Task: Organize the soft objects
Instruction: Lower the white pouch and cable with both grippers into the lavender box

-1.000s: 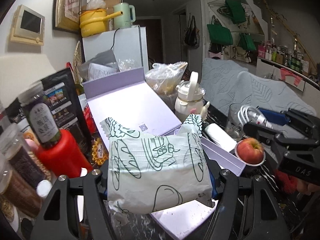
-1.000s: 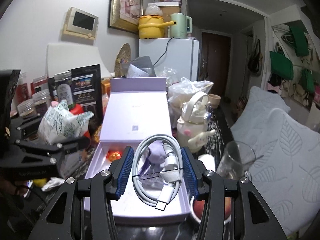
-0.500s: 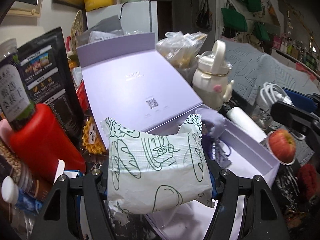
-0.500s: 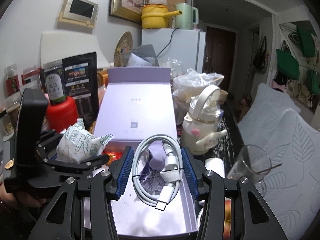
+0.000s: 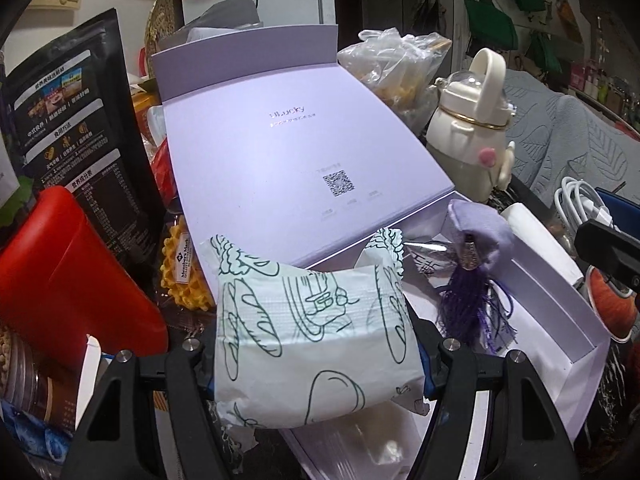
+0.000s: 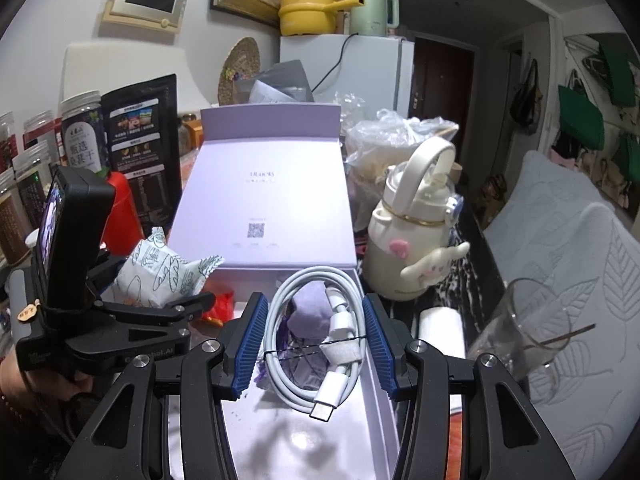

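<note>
A pale green packet (image 5: 316,344) printed with bread drawings sits between the pads of my left gripper (image 5: 316,358), which is shut on it. It hangs over the near left corner of the open lavender box (image 5: 560,308). The right wrist view shows the same packet (image 6: 160,280) to the left. My right gripper (image 6: 315,344) is shut on a coiled white charging cable (image 6: 296,376), held above the box floor (image 6: 304,448). Inside the box lies a purple sachet with a tassel (image 5: 476,236). The box lid (image 5: 280,160) leans back, open.
A cream bottle with a handle (image 6: 416,248), a drinking glass (image 6: 520,332) and a white roll (image 6: 440,328) stand right of the box. A red container (image 5: 68,280), a black pouch (image 5: 72,128), waffle packs (image 5: 184,272) and jars crowd the left. A plastic bag (image 5: 400,64) lies behind.
Both grippers have come forward and down toward the lavender box, each keeping its load. The packet now hangs at the box's near corner and the cable is over its inside.
</note>
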Demonstrator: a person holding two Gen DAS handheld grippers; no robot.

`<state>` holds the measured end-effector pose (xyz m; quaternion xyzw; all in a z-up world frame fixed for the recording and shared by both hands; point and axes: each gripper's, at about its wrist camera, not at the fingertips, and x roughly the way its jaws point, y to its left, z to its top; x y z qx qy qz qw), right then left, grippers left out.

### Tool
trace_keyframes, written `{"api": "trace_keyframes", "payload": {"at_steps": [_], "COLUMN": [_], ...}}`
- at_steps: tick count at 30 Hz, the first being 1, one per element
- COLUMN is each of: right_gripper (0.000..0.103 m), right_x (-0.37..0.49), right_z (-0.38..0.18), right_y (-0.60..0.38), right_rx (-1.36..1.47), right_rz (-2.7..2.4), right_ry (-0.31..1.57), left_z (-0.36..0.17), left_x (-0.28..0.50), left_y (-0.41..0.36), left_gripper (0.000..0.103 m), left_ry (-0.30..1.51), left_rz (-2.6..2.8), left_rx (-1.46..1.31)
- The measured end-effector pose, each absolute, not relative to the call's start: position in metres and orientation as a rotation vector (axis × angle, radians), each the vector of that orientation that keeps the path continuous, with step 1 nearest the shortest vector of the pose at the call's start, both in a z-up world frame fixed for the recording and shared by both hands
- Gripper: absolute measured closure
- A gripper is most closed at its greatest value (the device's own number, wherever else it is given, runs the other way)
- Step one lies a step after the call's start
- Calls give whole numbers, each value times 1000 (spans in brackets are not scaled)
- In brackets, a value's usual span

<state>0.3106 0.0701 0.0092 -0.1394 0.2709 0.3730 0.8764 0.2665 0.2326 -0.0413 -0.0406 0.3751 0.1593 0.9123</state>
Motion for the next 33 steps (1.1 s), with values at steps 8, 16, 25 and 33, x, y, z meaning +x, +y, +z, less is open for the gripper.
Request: {"api": "trace_keyframes", "payload": {"at_steps": [8,16,25,33], "right_gripper": [55,55,54,53], "right_x": [329,345,359,369], "right_z": [-11,-27,-41,-49], "right_y": [82,92,97,98], "right_rx": [-296,-306,-302,-306], "right_rz": [780,765,754,733], "right_ry": [620,655,713,778], "left_z": [-55,-58,-59,-57], "left_x": [277,284,287,286], "left_y": [242,240,239,236], "left_gripper": [34,31,29,29], "left_ry": [815,828,856,877], "left_rz": [350,377,386,374], "left_rx": [-89,-27,-33,-56]}}
